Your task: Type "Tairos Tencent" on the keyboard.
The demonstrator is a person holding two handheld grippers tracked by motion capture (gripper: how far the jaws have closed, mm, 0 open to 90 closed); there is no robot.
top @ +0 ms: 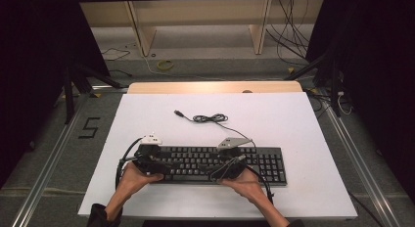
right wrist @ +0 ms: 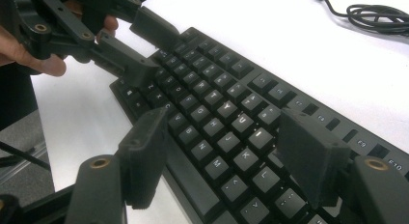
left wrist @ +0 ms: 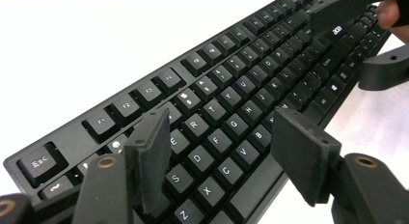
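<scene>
A black keyboard (top: pixel 210 163) lies on the white board (top: pixel 293 134), close to its near edge. Its cable (top: pixel 210 118) curls behind it and ends in a loose plug (top: pixel 179 112). My left gripper (top: pixel 157 164) hovers over the keyboard's left end. In the left gripper view its jaws (left wrist: pixel 222 132) stand open above the letter keys (left wrist: pixel 231 89), with nothing pinched. My right gripper (top: pixel 227 167) hangs over the keyboard's middle, open too (right wrist: pixel 222 132). One of its jaws is past the front edge and the other over the upper key rows (right wrist: pixel 217 98). A hand holds each gripper.
The board's wooden back edge (top: pixel 215 86) meets grey floor with cables and a shelf frame (top: pixel 195 21). Black stand legs (top: pixel 78 80) flank the table on both sides. White board surface stretches behind and to the right of the keyboard.
</scene>
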